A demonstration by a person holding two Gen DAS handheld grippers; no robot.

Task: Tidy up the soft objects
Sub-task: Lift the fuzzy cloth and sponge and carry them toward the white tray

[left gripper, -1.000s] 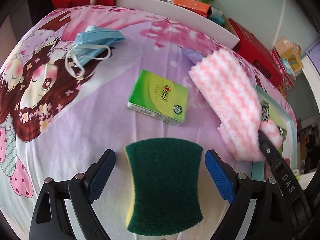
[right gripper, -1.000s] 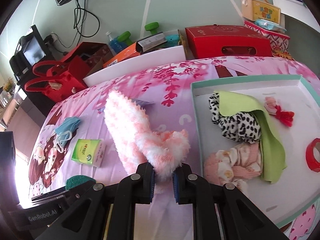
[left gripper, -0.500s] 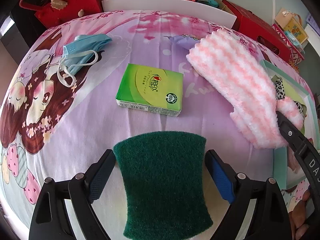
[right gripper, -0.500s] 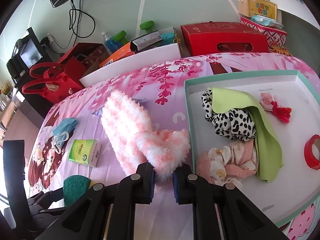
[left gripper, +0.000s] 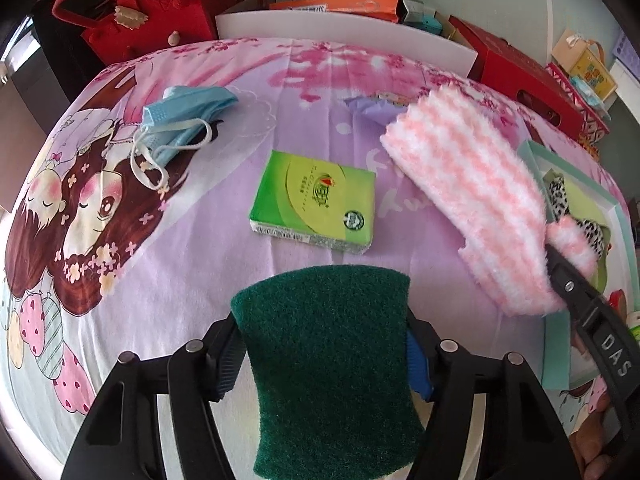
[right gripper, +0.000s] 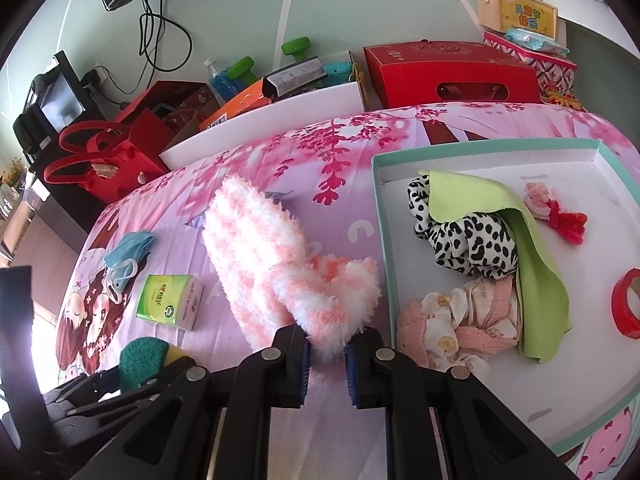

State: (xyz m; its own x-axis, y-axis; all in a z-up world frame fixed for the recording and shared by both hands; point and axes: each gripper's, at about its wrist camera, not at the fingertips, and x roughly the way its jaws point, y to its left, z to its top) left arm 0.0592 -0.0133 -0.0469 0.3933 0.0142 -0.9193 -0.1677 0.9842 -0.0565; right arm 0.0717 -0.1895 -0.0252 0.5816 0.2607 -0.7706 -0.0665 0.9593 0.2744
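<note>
Left wrist view first: the left gripper (left gripper: 326,354) is closing in on the green scouring sponge (left gripper: 328,364), which sits flat on the pink cartoon bedsheet (left gripper: 200,240) right between the fingers. The pads look like they're touching its sides now, so I'd call this the grab step for the sponge. A green tissue pack (left gripper: 314,202) lies just beyond it, and a blue face mask (left gripper: 182,120) further off to the left, both untouched. Over to the right wrist view: the right gripper (right gripper: 326,354) is clamped tight on one end of the fluffy pink-and-white sock (right gripper: 280,268), the rest of it draped on the sheet just beside the teal-rimmed tray (right gripper: 378,216). The tray already holds a leopard-print cloth, a lime cloth and a few other soft bits. Next up, I reckon: lift the sock over the rim and drop it in, then bring the sponge across too once the squeeze is firm.
</note>
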